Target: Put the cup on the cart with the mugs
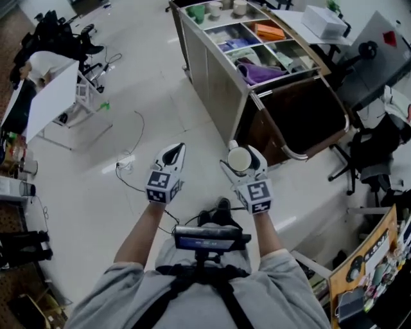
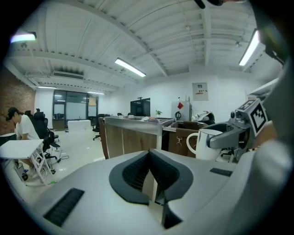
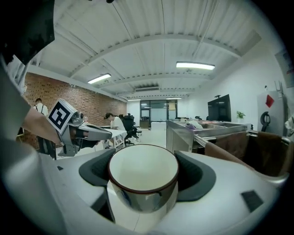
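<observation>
Only left gripper view: cup handle

Bright, even light from ceiling tubes; glare on floor. My gripper views bend at their dark edges.

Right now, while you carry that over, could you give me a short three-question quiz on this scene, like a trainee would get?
1. True or false: the left gripper holds the cup.
2. Where is the cart from the person? A: to the left. B: ahead and to the right. C: behind.
3. Fill in: the mugs stand at the cart's ___ end, near or far from the person.
Key: 1 false; 2 B; 3 far.
</observation>
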The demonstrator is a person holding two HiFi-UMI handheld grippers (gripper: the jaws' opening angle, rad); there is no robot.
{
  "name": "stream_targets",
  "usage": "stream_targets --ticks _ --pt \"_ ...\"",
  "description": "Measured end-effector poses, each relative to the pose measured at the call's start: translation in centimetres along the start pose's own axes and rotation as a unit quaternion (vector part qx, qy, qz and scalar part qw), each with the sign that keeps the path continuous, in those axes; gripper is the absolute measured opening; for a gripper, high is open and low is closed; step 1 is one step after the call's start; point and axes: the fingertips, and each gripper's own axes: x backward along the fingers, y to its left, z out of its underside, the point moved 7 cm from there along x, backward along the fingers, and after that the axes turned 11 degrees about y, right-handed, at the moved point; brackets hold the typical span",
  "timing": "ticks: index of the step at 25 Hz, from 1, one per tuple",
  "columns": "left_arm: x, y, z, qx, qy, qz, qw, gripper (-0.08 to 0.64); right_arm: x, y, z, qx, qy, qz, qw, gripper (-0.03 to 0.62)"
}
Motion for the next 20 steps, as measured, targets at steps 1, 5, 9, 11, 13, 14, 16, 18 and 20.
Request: stream_targets --ticks 1,5,9,11,13,14,16,18,20 --pt "-0.3 0.8 -0.2 0.005 -0.001 -0.007 1.0000 0.006 -1.2 -0.1 -0.6 0.004 0.002 -0.009 1.000 0.408" --pt "-1.5 4.1 -1.7 0.026 -0.009 -0.040 0.9988 0.006 -5.9 -0.9 -3.1 0.021 0.008 -0.043 0.999 0.408" --pt "-2.9 6.8 -2.9 0.043 -0.011 -0.073 0.9963 0.006 -10.2 -2.1 -5.6 0.037 0.014 -0.077 0.996 0.408" --pt "-3.8 8.1 -3.6 0.051 -0.014 -0.088 0.9947 0.006 -12.1 -2.8 -6.7 0.042 0.015 -0.091 0.995 0.408" --pt "-4.6 9.0 -4.2 0.057 -0.016 -0.100 0.9933 0.006 -13.7 -3.5 -7.6 0.051 0.019 -0.103 0.993 0.408" --pt "-5.0 9.5 -4.5 0.058 -0.014 -0.105 0.9927 0.006 -14.6 -3.8 -8.0 0.056 0.021 -0.108 0.992 0.409" --pt "-5.7 10.3 -5.1 0.058 -0.015 -0.116 0.9915 0.006 -16.2 -4.3 -8.8 0.065 0.021 -0.118 0.991 0.408" --pt "-6.3 11.1 -6.0 0.058 -0.019 -0.125 0.9903 0.006 -17.5 -4.8 -9.7 0.066 0.020 -0.127 0.990 0.408" --pt "-6.7 12.0 -6.9 0.057 -0.020 -0.131 0.9895 0.006 -18.6 -5.0 -10.6 0.062 0.018 -0.136 0.989 0.408"
